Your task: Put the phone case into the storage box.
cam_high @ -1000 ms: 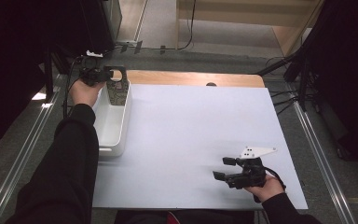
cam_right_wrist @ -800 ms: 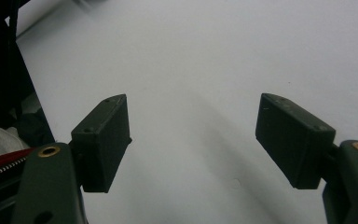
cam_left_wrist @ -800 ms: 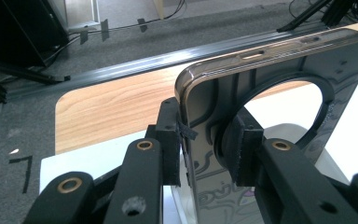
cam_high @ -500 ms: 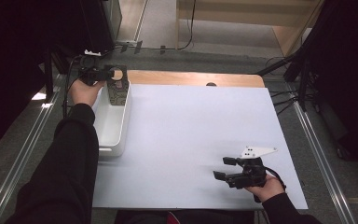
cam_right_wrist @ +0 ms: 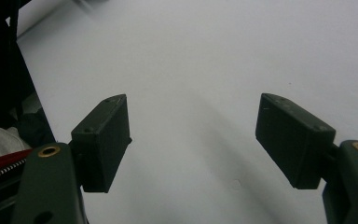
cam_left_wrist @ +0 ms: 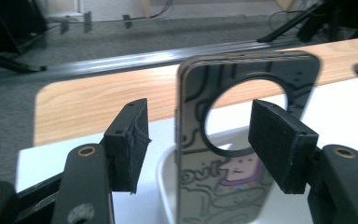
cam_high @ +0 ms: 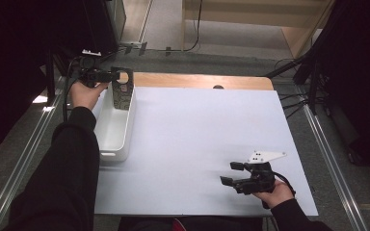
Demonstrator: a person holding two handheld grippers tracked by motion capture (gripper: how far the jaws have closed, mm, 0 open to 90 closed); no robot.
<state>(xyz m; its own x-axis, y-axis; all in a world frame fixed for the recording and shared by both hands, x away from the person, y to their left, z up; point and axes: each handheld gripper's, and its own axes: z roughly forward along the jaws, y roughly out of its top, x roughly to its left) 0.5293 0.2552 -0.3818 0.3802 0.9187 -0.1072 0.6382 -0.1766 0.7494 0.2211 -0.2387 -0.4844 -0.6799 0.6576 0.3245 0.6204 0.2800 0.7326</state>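
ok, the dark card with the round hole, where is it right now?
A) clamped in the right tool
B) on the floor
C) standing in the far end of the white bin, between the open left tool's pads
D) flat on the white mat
C: the card stands upright in the white bin, and the left tool has its pads apart on either side of it.

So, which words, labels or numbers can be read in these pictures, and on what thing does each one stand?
"ovi" or similar: pale outlined letters on the dark card with a round hole, standing in the white bin between the open jaws of the left gripper; blurred and partly cut off, so this reading is unsure.
High view: the card's print is too small to read.
Nothing else bears text.
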